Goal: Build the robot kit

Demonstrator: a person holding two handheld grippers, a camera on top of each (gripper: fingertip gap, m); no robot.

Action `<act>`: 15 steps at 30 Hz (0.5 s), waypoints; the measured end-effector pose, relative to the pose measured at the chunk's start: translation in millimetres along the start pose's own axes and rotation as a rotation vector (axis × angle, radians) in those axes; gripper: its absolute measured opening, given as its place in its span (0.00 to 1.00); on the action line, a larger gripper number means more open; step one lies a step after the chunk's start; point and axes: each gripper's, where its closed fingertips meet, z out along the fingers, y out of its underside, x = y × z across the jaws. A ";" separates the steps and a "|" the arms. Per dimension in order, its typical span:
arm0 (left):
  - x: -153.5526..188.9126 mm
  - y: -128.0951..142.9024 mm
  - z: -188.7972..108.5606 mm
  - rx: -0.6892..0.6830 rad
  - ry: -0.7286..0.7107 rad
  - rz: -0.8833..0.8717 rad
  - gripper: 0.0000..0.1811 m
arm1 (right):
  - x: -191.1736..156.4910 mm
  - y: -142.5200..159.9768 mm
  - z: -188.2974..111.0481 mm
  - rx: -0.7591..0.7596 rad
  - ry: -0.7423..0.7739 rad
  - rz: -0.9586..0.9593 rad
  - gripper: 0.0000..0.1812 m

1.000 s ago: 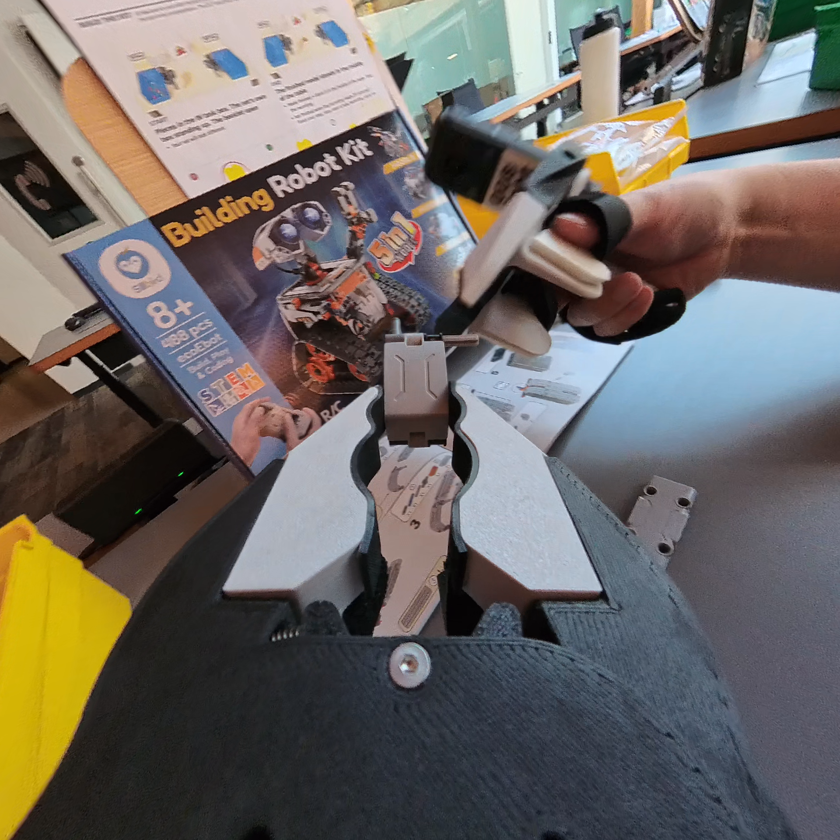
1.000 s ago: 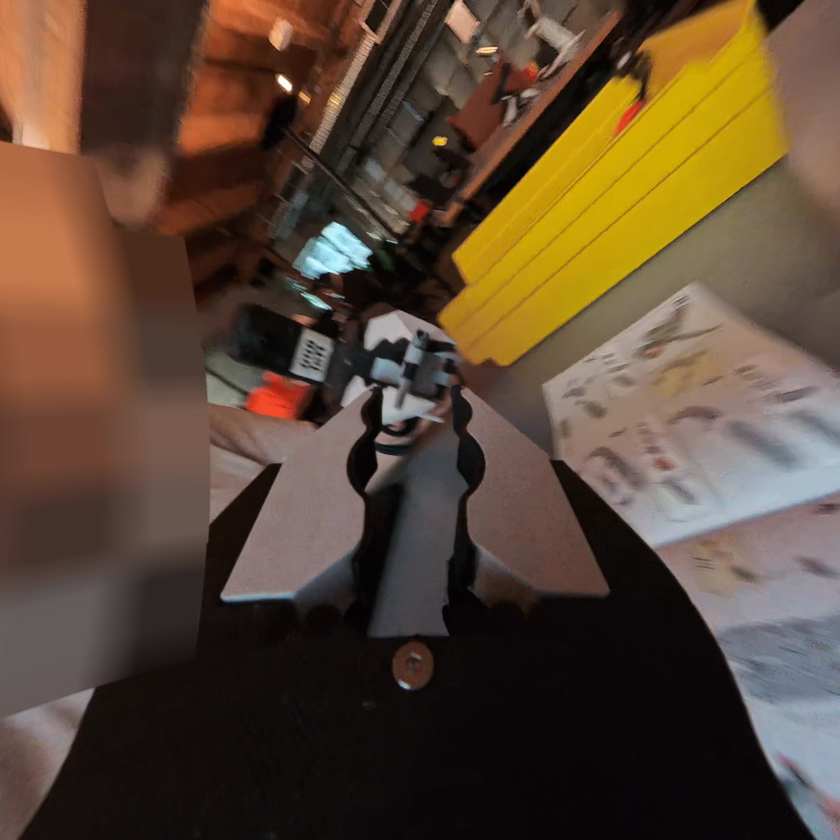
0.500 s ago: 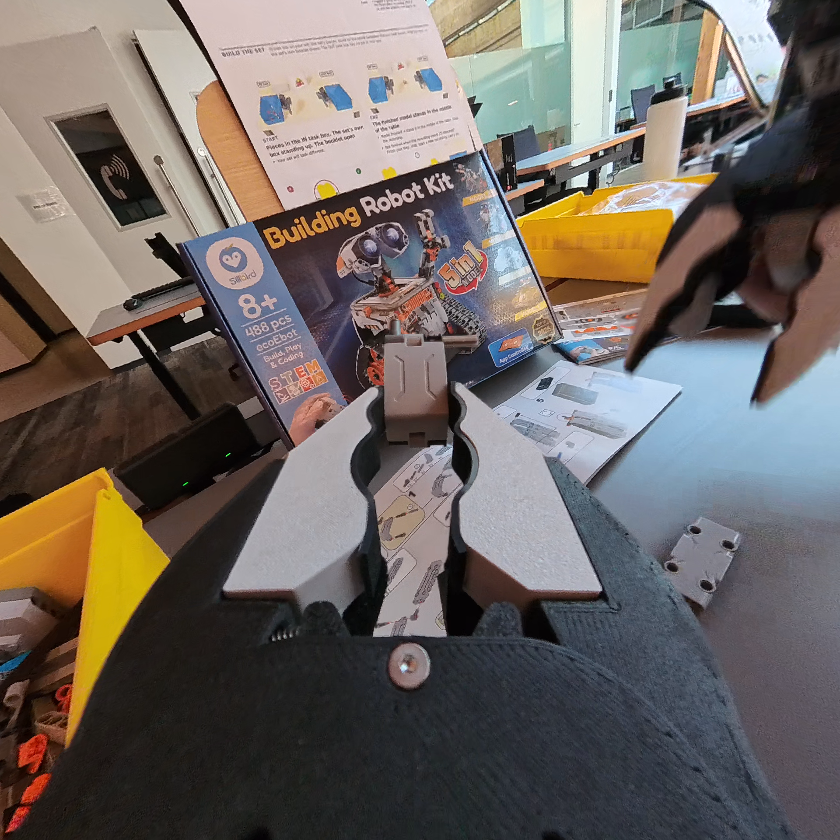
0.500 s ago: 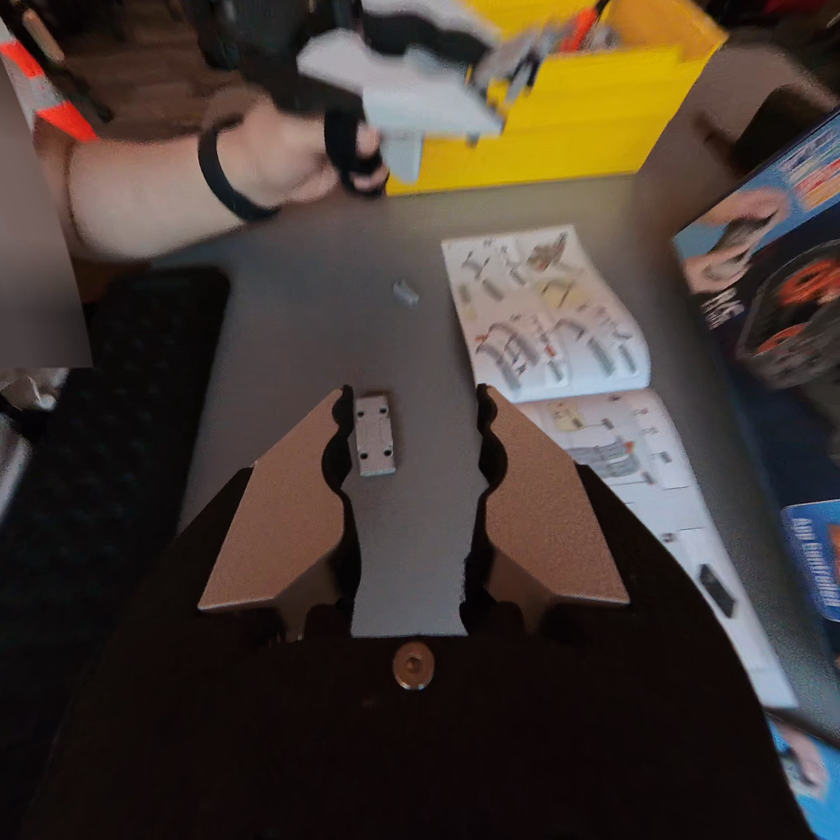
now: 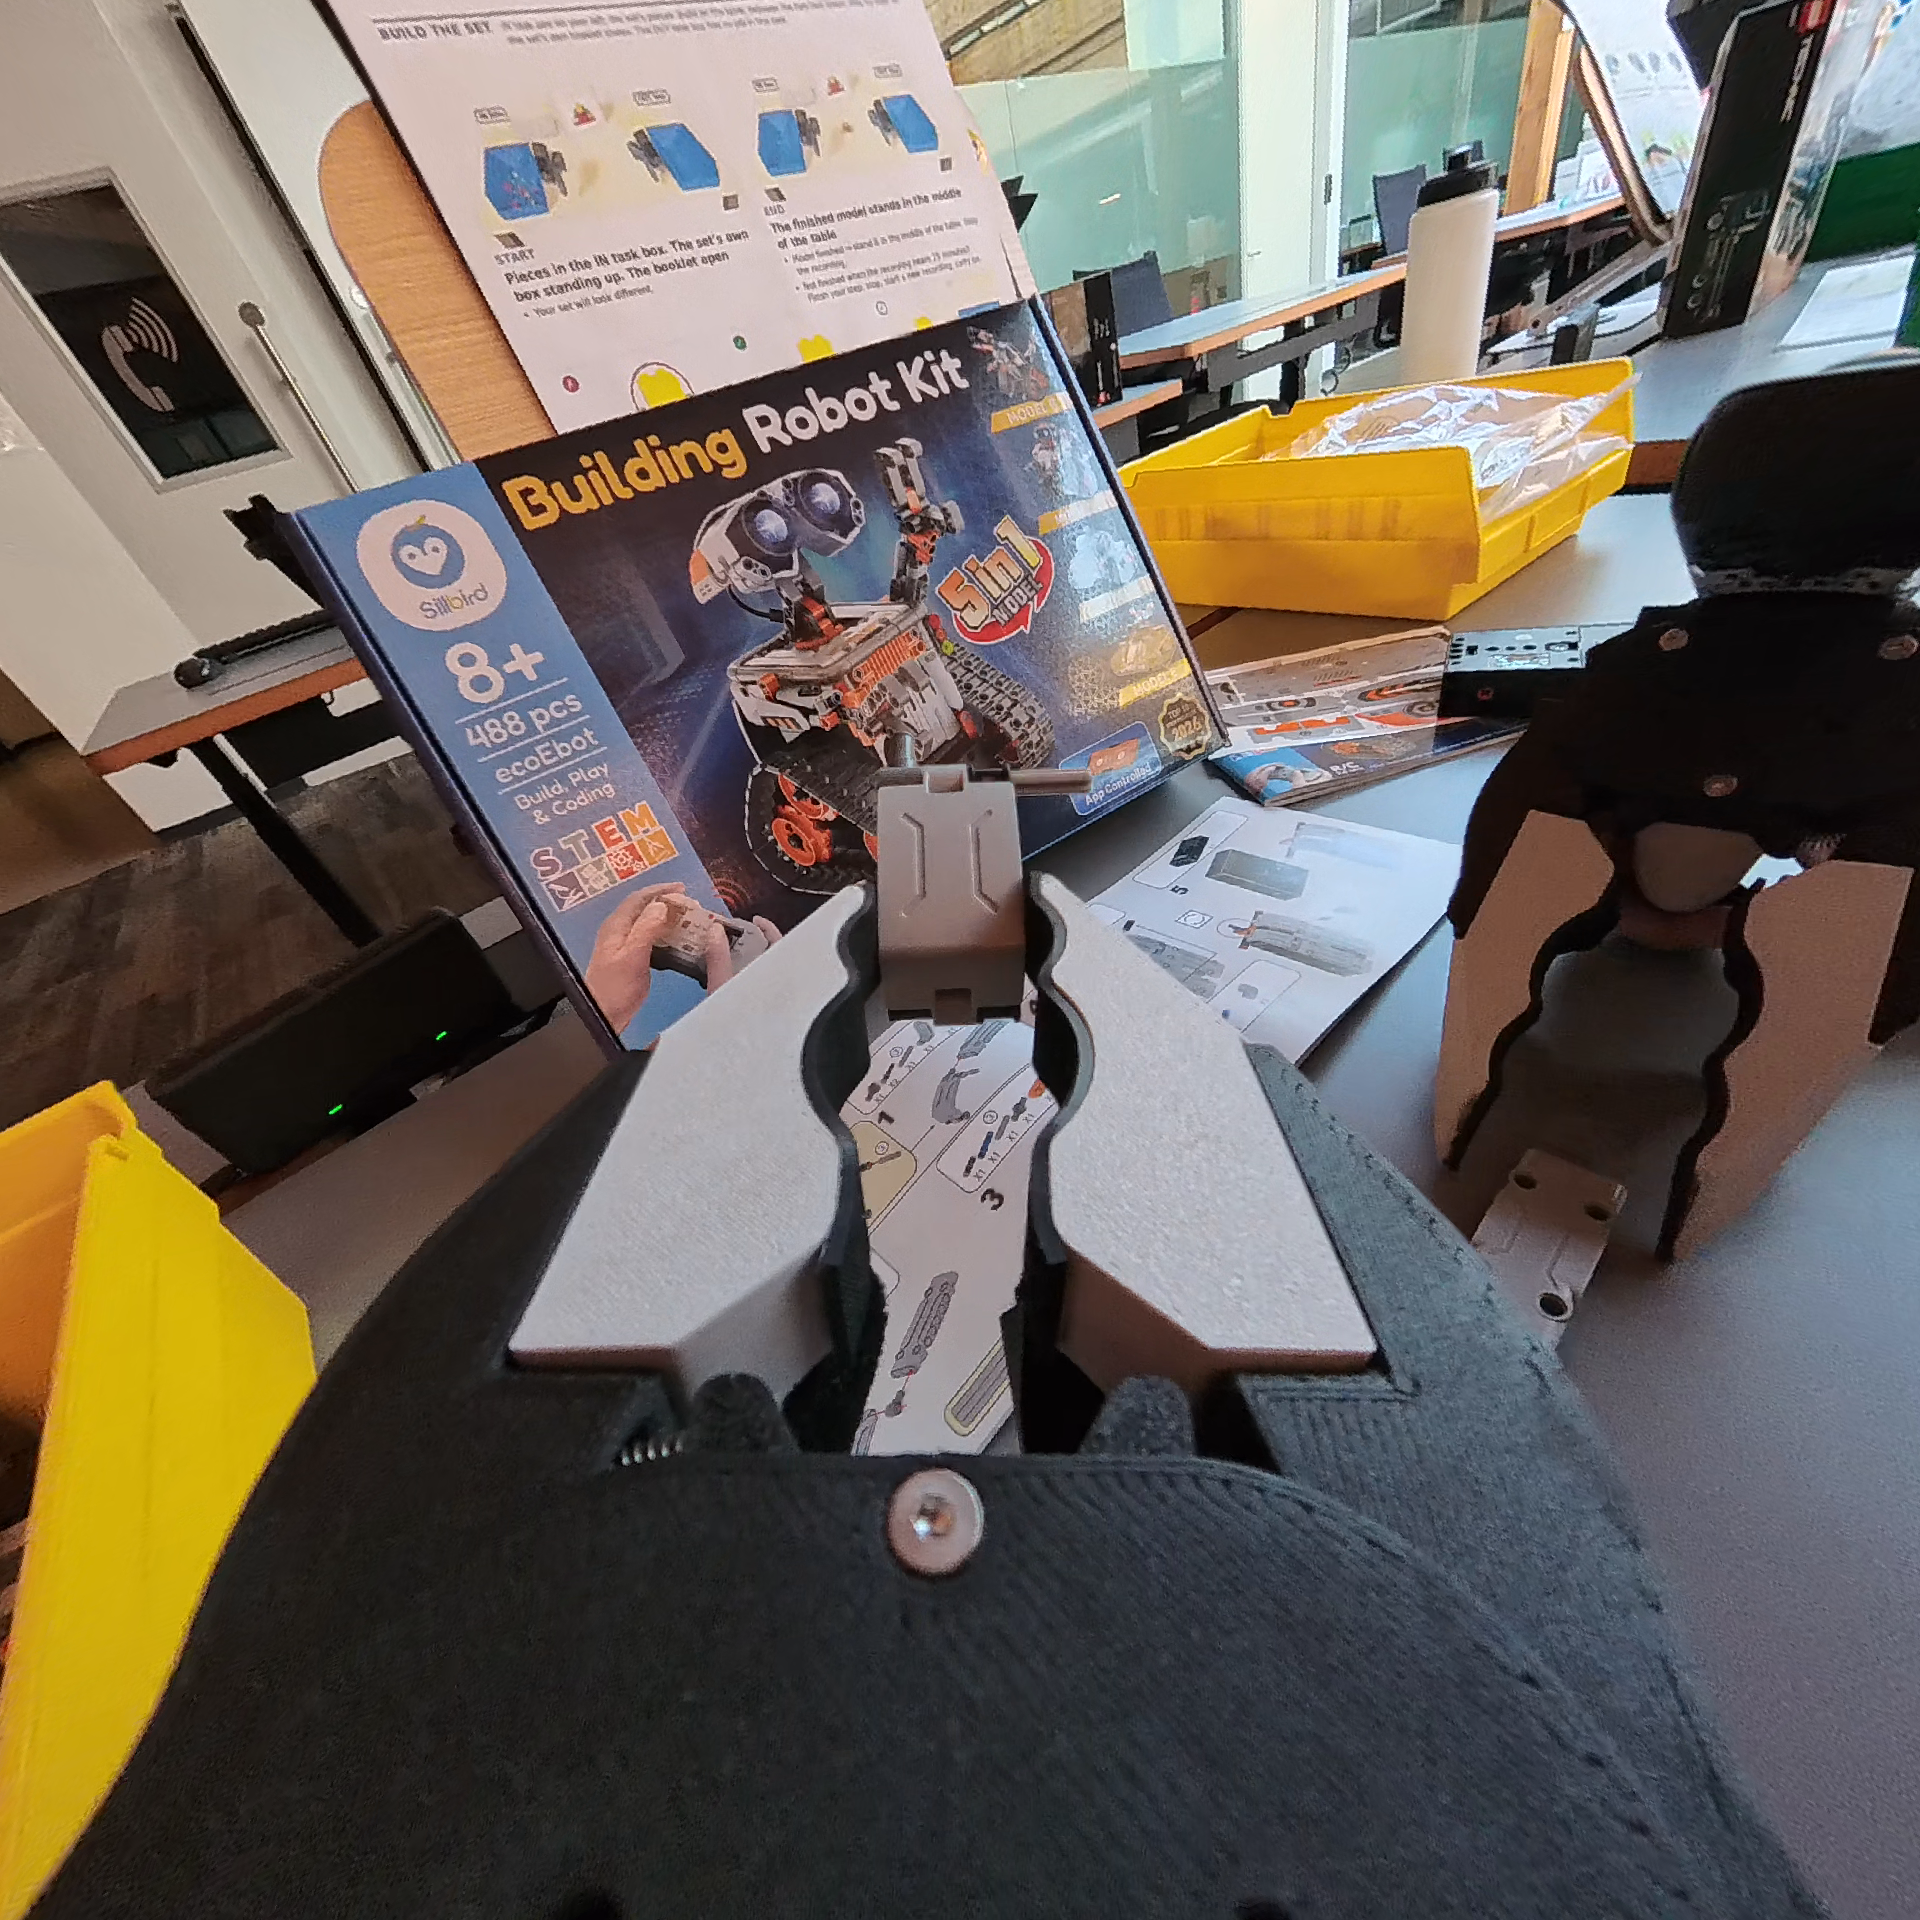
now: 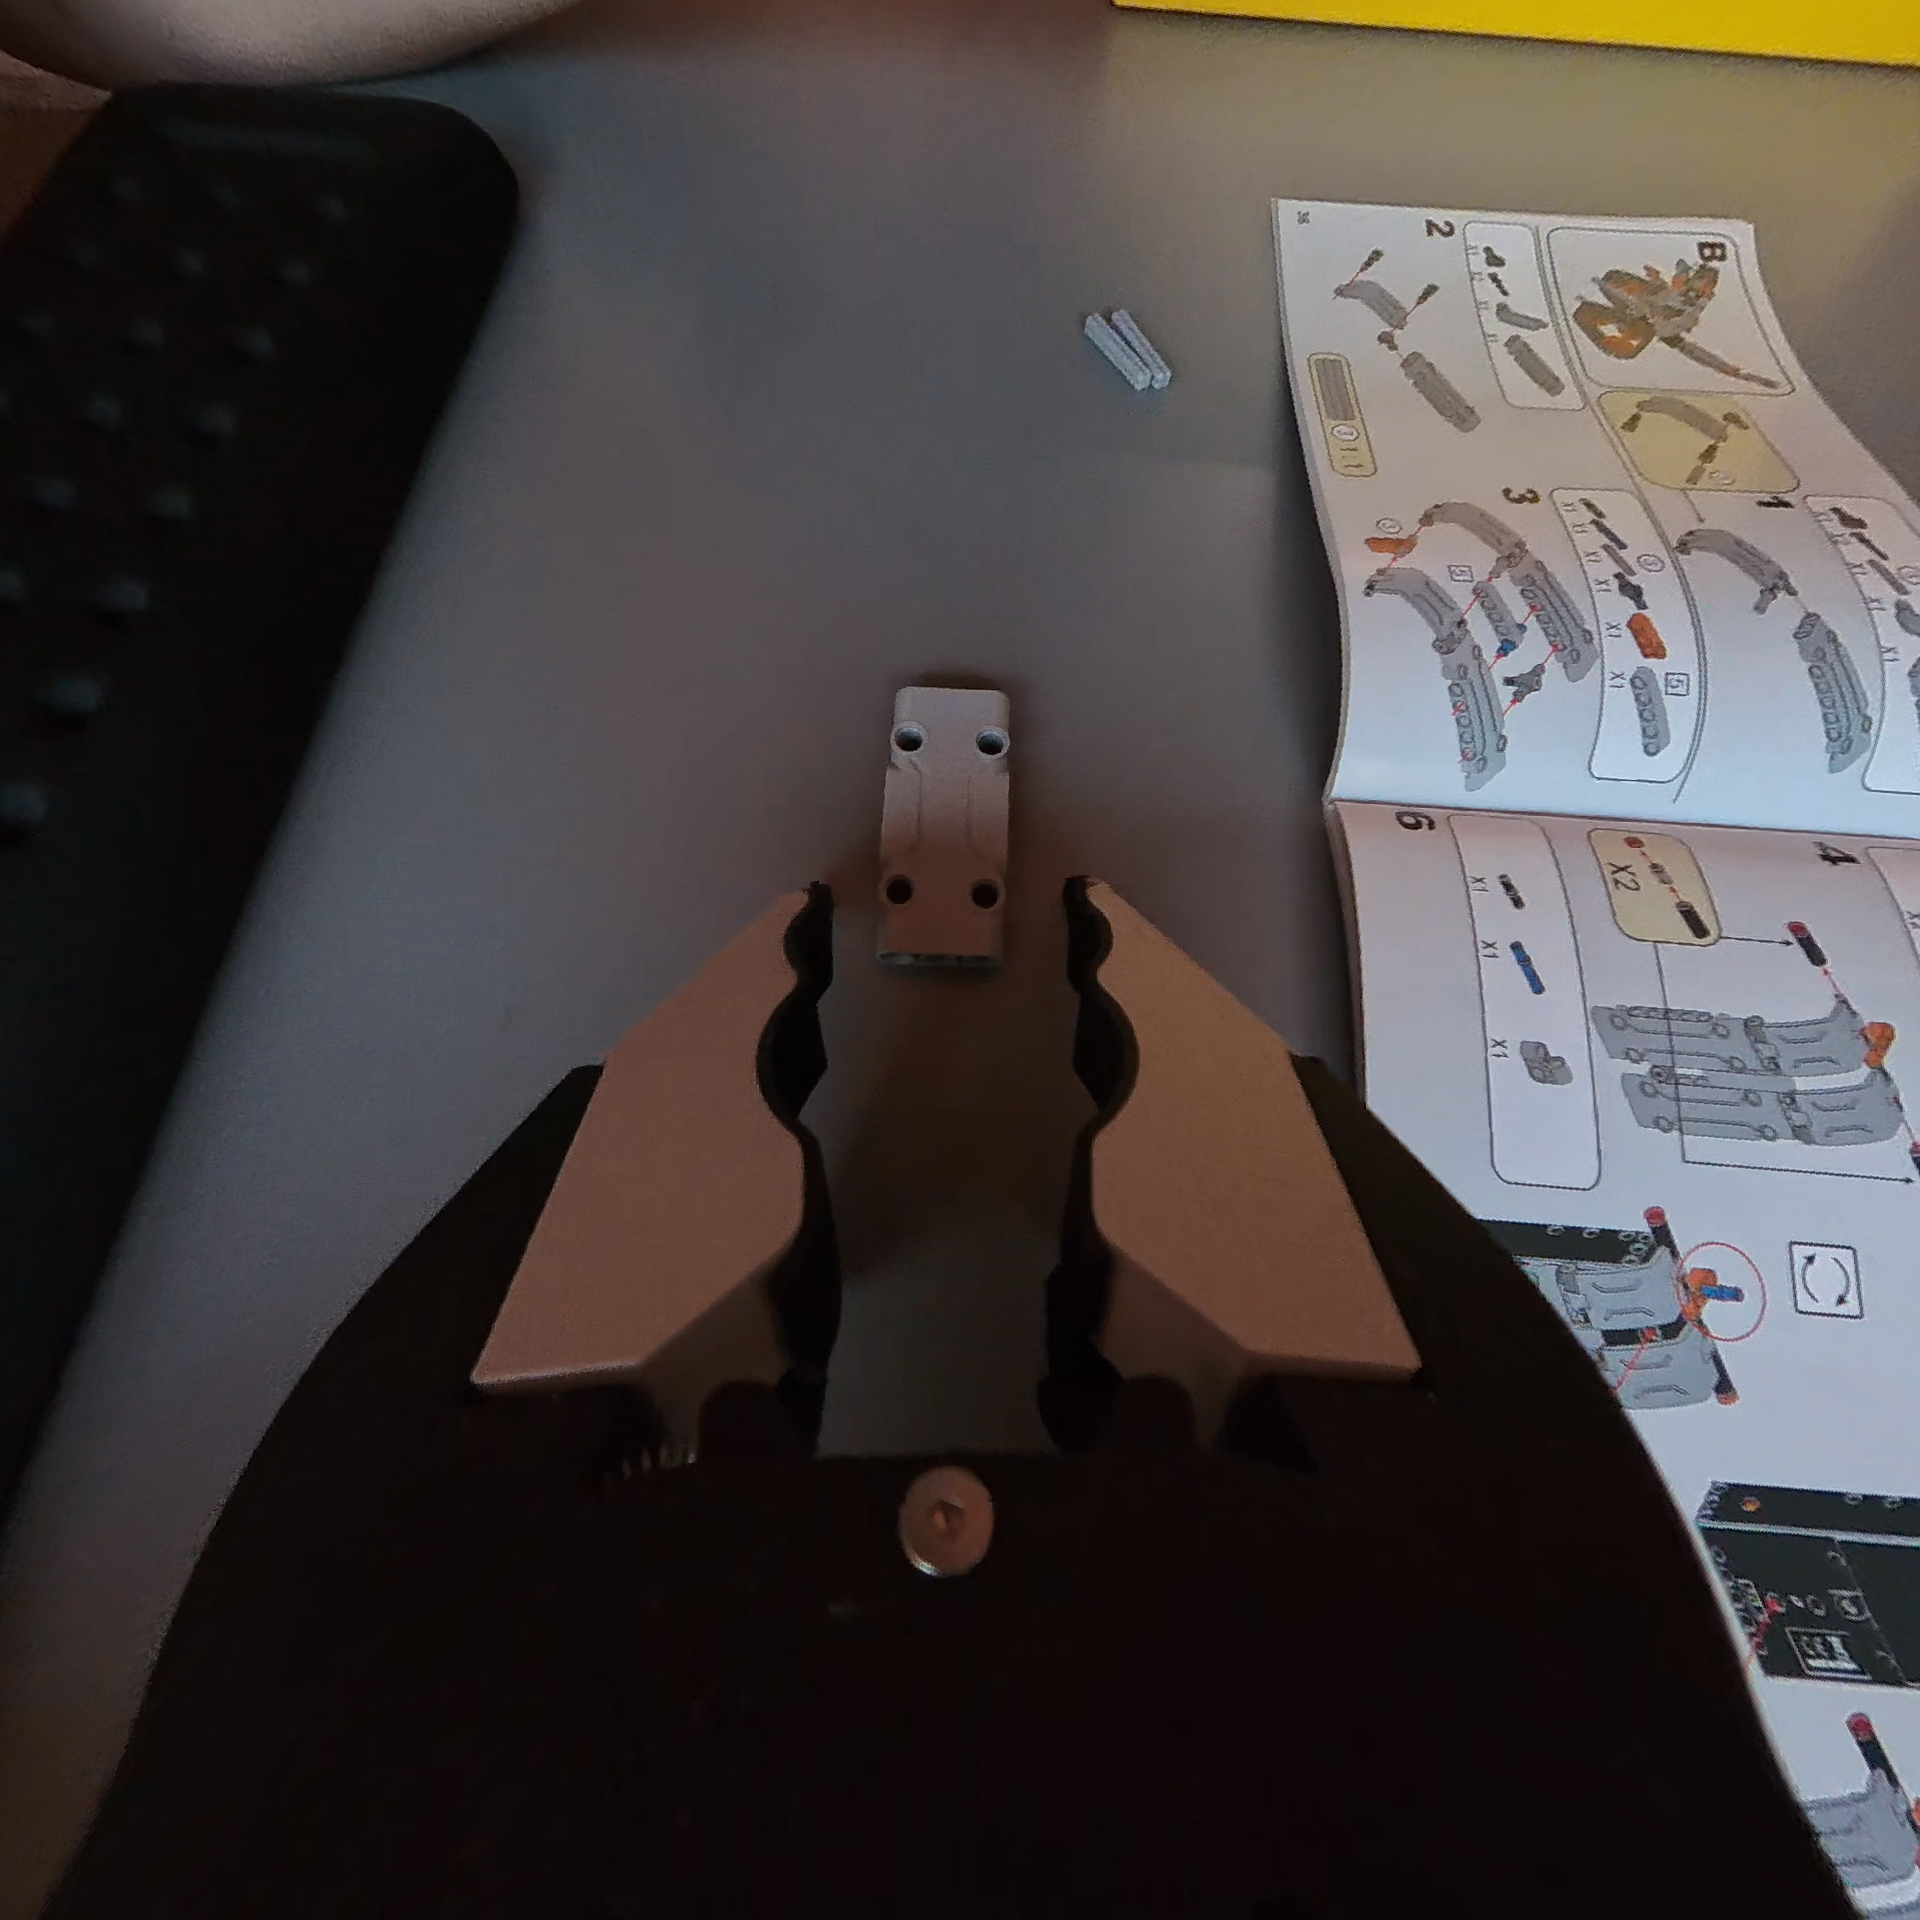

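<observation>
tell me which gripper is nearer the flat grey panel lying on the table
Right. The right gripper is open, tips either side of the flat grey panel. The left gripper is off to its side, shut on another grey piece.

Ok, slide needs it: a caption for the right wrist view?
Open right gripper poised over a flat grey four-hole plastic piece on the grey table.
</observation>
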 end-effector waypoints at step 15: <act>-4.4 -7.1 -5.0 0.015 -0.017 0.005 0.14 | 9.5 -17.4 -14.6 0.122 -0.060 0.219 0.13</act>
